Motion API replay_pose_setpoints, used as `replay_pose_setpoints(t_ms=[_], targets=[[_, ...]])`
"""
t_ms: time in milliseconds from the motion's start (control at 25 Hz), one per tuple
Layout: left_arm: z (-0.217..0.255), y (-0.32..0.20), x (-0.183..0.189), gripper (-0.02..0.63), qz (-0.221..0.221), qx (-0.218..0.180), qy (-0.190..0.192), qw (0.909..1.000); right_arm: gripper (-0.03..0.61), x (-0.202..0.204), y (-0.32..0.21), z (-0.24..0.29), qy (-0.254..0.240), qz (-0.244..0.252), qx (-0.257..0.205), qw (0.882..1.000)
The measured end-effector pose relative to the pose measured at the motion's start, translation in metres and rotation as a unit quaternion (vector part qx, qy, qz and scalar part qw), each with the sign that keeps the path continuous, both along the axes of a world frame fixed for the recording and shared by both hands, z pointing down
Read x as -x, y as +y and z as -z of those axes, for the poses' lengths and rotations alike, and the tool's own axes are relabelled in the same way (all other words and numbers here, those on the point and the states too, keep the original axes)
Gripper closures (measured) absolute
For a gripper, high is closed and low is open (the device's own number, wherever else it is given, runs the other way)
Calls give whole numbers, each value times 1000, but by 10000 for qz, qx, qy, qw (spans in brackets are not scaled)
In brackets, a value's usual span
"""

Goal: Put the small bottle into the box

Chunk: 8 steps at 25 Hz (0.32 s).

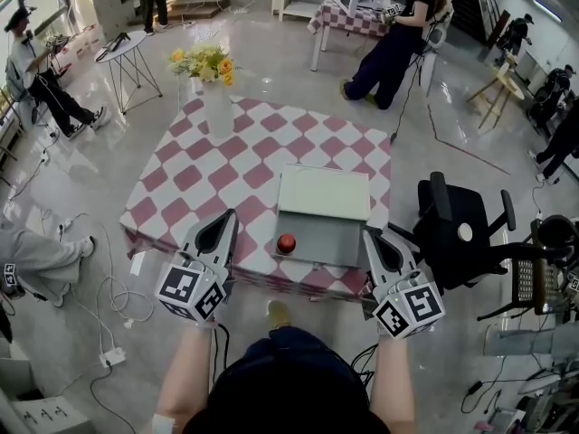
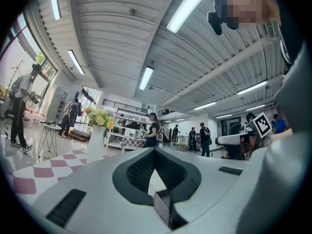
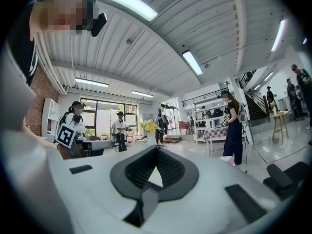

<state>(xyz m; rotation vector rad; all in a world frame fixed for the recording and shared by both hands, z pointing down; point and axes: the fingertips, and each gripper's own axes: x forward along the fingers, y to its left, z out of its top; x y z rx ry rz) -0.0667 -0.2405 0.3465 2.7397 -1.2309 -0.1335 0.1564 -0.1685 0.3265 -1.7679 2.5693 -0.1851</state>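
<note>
The left gripper (image 1: 227, 216) and right gripper (image 1: 370, 234) lie flat, side by side, at the table's (image 1: 194, 181) near edge. Both are closed on nothing. The small bottle (image 1: 286, 243) stands at the open box's (image 1: 324, 195) front left, maybe inside.

Left gripper (image 1: 229, 215) and right gripper (image 1: 369, 233): pale grey shells, black lining, black-and-white square-marker cubes (image 1: 193, 289).
</note>
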Motion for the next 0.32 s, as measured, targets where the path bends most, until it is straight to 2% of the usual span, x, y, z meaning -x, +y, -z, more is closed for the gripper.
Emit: replay_pose_setpoints(t_ms=[320], targets=[[-4,-1,1,612,-21,24,0,10000,574,4,0,-3,-26,7,36,10000]])
